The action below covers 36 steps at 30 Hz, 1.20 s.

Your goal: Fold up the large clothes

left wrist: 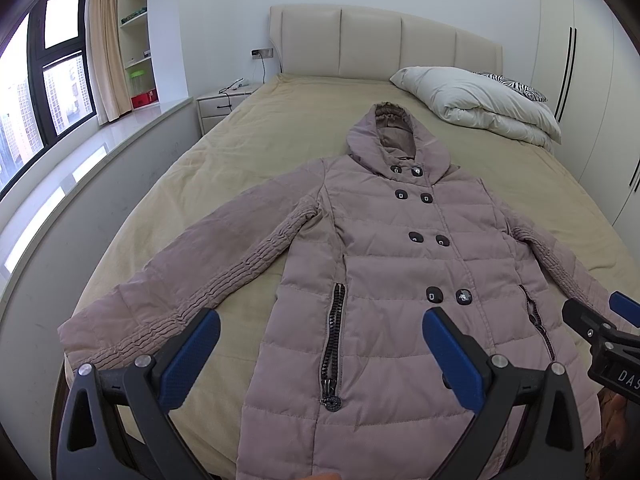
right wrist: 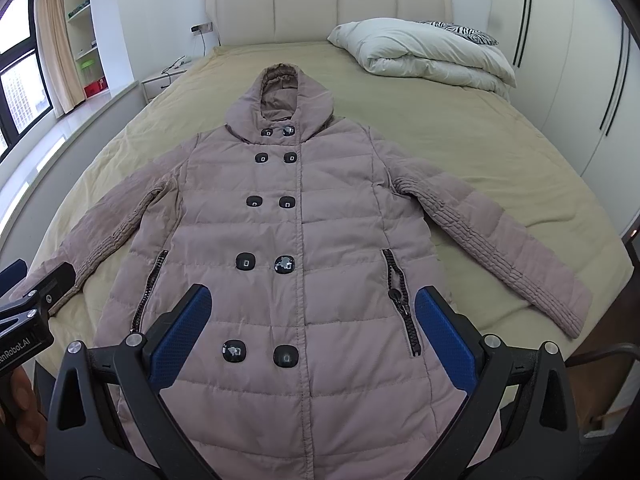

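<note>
Below, coat (right wrist: 304, 248) flat, under hand-held gripper (right wrist: 312, 328)

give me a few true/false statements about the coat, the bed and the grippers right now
1. The coat lies front up, buttoned, with both sleeves spread out. True.
2. The left hand-held gripper is clamped on a sleeve. False: it is open and holds nothing.
3. A folded white duvet sits near the headboard. True.
4. The hood is tucked under the coat. False: it lies flat, pointing toward the headboard.
5. The right hand-held gripper is open above the coat's lower front. True.
</note>
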Available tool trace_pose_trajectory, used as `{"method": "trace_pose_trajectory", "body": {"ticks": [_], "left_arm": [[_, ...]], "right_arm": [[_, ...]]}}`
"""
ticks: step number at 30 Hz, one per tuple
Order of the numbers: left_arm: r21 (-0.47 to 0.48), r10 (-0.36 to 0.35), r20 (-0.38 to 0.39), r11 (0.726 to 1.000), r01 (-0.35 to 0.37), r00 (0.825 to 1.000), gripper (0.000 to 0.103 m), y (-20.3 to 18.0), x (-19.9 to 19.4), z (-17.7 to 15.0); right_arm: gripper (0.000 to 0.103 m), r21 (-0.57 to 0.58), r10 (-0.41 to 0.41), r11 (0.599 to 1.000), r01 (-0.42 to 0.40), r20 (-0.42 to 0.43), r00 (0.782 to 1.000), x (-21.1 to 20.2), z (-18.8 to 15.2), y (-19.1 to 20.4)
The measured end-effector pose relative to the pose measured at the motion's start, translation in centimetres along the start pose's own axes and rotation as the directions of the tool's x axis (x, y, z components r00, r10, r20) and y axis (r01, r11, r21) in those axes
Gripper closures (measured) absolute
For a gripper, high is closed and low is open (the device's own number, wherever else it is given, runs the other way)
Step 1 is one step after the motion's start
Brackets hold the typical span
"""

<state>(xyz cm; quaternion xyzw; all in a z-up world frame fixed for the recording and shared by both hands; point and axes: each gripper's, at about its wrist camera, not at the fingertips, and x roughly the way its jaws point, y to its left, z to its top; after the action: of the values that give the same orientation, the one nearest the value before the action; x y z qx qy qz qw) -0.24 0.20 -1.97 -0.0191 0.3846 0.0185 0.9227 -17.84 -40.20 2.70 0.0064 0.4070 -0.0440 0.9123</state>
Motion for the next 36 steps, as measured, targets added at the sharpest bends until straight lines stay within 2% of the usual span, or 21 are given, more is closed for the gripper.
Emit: {"method": "trace_pose_trajectory", "body": {"ticks": [17,20,23,25,26,27,28,30,32,34,36], "left_arm": [[-0.018,0.010,-0.004,1.000,-0.010,1.000,0.000,0.6,0.4,-0.4],[-0.052,0.014,-0.012,0.999,-0.015,1.000,0.000,1.6,0.8,-0.4],[-0.101,-0.017,-0.006,0.995,0.017,1.000,0.000,3.3,1.2,-0.6],[-0.217,-0.092,-0.025,0.973,0.084,0.995,0.000,6.1,2.2,-0.9],[-0.317,-0.159,-0.027,0.938,0.143,0.987,0.000,8.3,2.9,-1.3],[-0.415,-0.216,-0.019,0.890,0.189,0.976,0.000,10.4,3.7,-1.7],[-0.512,-0.255,-0.002,0.831,0.217,0.967,0.000,12.7,4.5,-2.3],[-0.665,-0.266,0.045,0.711,0.228,0.963,0.000,16.9,5.5,-3.9],[-0.775,-0.247,0.090,0.592,0.224,0.965,0.000,20.6,6.1,-5.8],[-0.849,-0.273,0.105,0.476,0.229,0.956,0.000,23.3,6.8,-7.6],[-0.895,-0.272,0.141,0.376,0.241,0.952,0.000,25.3,7.0,-9.4]], "right_arm": [[0.000,-0.010,0.007,1.000,-0.007,-0.015,1.000,0.4,0.2,0.8],[0.000,-0.013,0.012,1.000,-0.013,-0.020,1.000,0.6,0.3,0.9],[0.000,-0.013,0.027,1.000,-0.028,-0.029,0.999,0.9,0.3,1.0],[0.000,-0.011,0.035,0.999,-0.035,-0.035,0.999,1.2,0.2,1.0],[0.000,-0.009,0.039,0.999,-0.039,-0.039,0.999,1.3,0.2,1.0],[0.000,-0.008,0.042,0.999,-0.042,-0.044,0.998,1.4,0.2,1.0],[0.000,-0.006,0.046,0.999,-0.047,-0.050,0.998,1.5,0.2,0.9],[0.000,-0.006,0.050,0.999,-0.051,-0.053,0.997,1.8,0.1,1.1],[0.000,-0.009,0.052,0.999,-0.053,-0.056,0.997,2.0,0.1,1.3],[0.000,-0.008,0.058,0.998,-0.059,-0.064,0.996,2.5,0.0,1.5],[0.000,-0.011,0.066,0.998,-0.067,-0.074,0.995,2.8,0.0,1.7]]}}
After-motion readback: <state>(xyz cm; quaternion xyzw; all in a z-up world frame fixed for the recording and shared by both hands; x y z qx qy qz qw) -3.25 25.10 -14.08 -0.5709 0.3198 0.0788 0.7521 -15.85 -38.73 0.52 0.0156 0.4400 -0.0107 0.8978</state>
